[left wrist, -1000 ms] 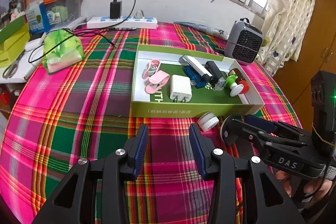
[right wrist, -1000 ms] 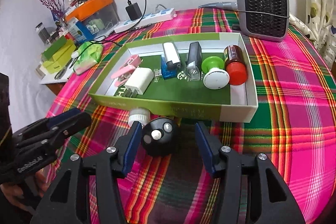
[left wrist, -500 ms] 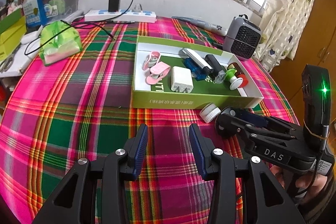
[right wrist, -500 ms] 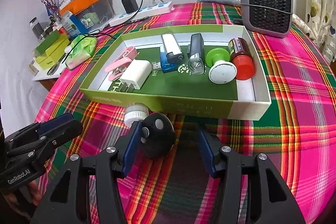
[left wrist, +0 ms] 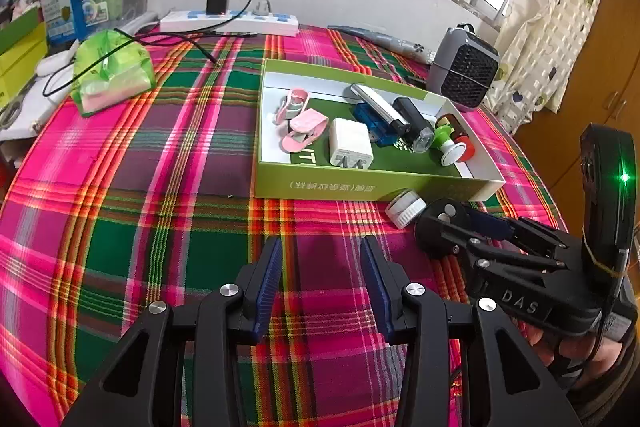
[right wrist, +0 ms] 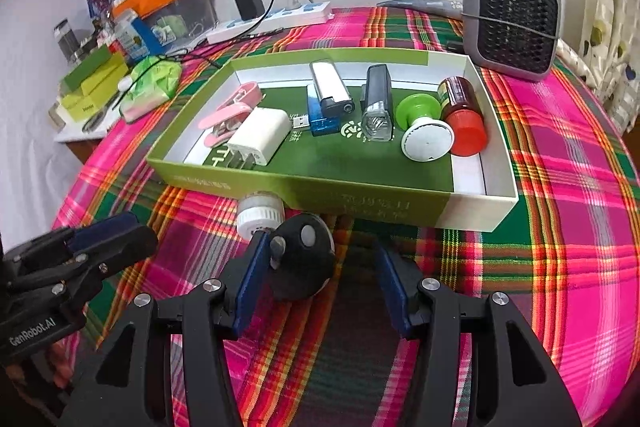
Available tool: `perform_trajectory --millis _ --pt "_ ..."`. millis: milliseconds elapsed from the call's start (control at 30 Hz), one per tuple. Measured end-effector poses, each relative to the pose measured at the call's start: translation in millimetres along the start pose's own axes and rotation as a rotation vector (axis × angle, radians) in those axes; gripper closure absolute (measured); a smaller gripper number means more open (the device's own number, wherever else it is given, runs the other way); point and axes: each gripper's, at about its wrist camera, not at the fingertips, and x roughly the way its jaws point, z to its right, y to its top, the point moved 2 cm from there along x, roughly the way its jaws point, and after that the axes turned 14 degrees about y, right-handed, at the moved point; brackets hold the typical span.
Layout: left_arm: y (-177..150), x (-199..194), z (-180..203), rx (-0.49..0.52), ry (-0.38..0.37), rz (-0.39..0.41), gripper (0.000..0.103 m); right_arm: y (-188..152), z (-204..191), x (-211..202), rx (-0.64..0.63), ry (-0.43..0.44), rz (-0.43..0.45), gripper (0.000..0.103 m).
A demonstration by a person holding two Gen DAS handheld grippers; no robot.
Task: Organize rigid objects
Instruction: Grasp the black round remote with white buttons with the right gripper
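A green box [right wrist: 372, 201] [left wrist: 360, 187] on the plaid table holds pink clips [right wrist: 232, 109], a white charger [right wrist: 260, 135], a blue USB stick [right wrist: 320, 119], a silver lighter [right wrist: 330, 89], a black torch [right wrist: 376, 103], a green-and-white stamp [right wrist: 424, 135] and a red-capped bottle [right wrist: 462, 115]. A black round object [right wrist: 302, 261] lies in front of the box between my right gripper's [right wrist: 320, 279] open fingers, against the left finger. A white cap [right wrist: 260, 215] [left wrist: 404, 207] lies beside it. My left gripper [left wrist: 320, 279] is open and empty over the cloth.
A grey heater [right wrist: 510, 23] stands behind the box at right. A power strip with charger [left wrist: 228, 21], a green tissue pack [left wrist: 112, 75] and storage boxes [left wrist: 100, 3] are at the back left. The table edge curves at right.
The right gripper has moved forward, so the black round object now sits deeper between its fingers and against the left one. The left gripper drew back a little.
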Motion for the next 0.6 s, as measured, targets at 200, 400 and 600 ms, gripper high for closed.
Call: perform_trajectory --millis 200,400,600 --pt "-0.4 -0.2 0.1 0.002 0.003 -0.001 0.063 -1.5 -2.9 -0.1 -0.017 0.003 -0.002 0.064" --pt "-2.2 0.2 2.2 0.005 0.009 -0.004 0.063 -1.4 -5.2 -0.2 -0.020 0.018 0.001 0.073" --pt "-1.8 0.4 3.7 0.008 0.007 -0.005 0.063 -1.8 -4.0 -2.1 -0.011 0.016 0.006 0.073"
